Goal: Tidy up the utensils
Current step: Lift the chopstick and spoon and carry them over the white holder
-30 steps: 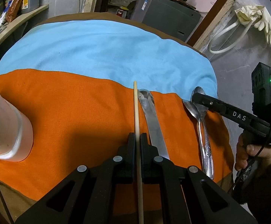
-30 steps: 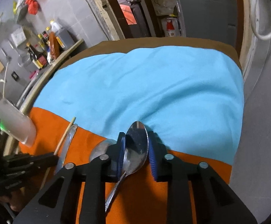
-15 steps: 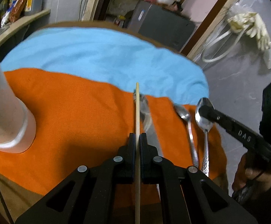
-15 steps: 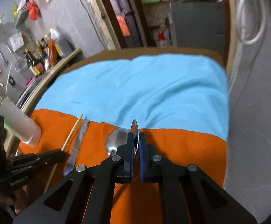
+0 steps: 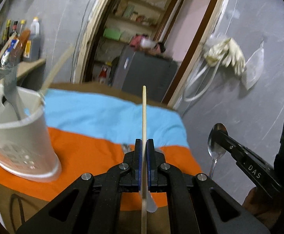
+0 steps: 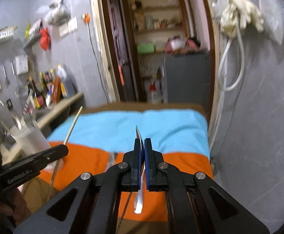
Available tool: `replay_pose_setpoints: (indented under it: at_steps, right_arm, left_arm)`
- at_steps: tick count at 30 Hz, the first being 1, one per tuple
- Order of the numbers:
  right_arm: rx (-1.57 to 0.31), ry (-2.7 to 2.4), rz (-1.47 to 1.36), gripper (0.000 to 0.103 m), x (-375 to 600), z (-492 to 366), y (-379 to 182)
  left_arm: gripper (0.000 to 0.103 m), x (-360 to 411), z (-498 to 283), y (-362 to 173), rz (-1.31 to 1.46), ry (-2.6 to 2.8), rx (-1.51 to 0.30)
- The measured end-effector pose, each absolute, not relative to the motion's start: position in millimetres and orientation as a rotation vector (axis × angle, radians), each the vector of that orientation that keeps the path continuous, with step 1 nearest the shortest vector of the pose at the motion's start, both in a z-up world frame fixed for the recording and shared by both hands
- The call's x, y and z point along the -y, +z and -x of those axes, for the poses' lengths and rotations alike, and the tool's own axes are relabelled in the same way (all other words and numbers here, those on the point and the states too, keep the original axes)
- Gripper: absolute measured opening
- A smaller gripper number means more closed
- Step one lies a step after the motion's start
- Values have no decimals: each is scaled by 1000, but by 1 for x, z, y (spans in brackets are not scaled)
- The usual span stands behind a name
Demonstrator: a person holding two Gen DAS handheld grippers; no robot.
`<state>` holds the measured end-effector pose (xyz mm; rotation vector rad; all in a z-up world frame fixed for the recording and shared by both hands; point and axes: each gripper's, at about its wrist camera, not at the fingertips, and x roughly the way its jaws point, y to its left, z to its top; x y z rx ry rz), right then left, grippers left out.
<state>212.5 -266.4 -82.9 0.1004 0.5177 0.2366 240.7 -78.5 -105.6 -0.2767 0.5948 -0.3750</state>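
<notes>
— Two utensils are off the cloth: our left gripper [image 5: 144,150] is pressed tight on the chopstick [image 5: 144,113], and our right gripper [image 6: 142,152] is pinched on the spoon [image 5: 216,143].

— Which way does the cup [image 5: 19,140] lie from them?

— To the left of both. In the left view it stands on the orange cloth [image 5: 87,146], close beside the left gripper; in the right view it is well off to the left, beyond the other tool. So we judge the left hand goes first.

— And the long axes?

— The chopstick runs straight ahead between the left fingers, tip up and away from us. The spoon is held at the bowl, edge-on in the right view, its handle hanging down below the fingers.

— How do they look?

— The chopstick is pale, thin and straight; the spoon is shiny steel. The cup is white, open at the top, already holding a few utensils, blurred here.

— Anything left lying?

— Something metallic on the orange cloth past the fingers; we cannot tell what.
</notes>
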Motion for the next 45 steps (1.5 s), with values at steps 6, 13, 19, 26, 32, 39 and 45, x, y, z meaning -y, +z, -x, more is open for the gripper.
replay_pose_setpoints:
  at_steps: [6, 13, 19, 26, 32, 39, 45]
  right_arm:
    - [-385, 258, -139, 1, 242, -202, -43]
    - [-236, 331, -195, 1, 202, -201, -1]
    - [-133, 411, -207, 1, 154, -215, 26]
    - [-67, 468, -177, 1, 108, -227, 31]
    - [-39, 484, -123, 1, 82, -240, 21]
    - [-71, 506, -93, 1, 67, -247, -2]
    - [-94, 519, -80, 1, 61, -249, -16]
  left_arm:
    - [2, 33, -229, -64, 329, -349, -476]
    - [2, -44, -222, -23, 365, -253, -331]
    - [2, -131, -233, -11, 451, -138, -199]
    - [2, -196, -252, -36, 530, -32, -139]
    - [2, -200, -251, -52, 531, -16, -93]
    - [2, -186, -250, -75, 466, -3, -62]
    - [2, -180, -243, -88, 433, 16, -33]
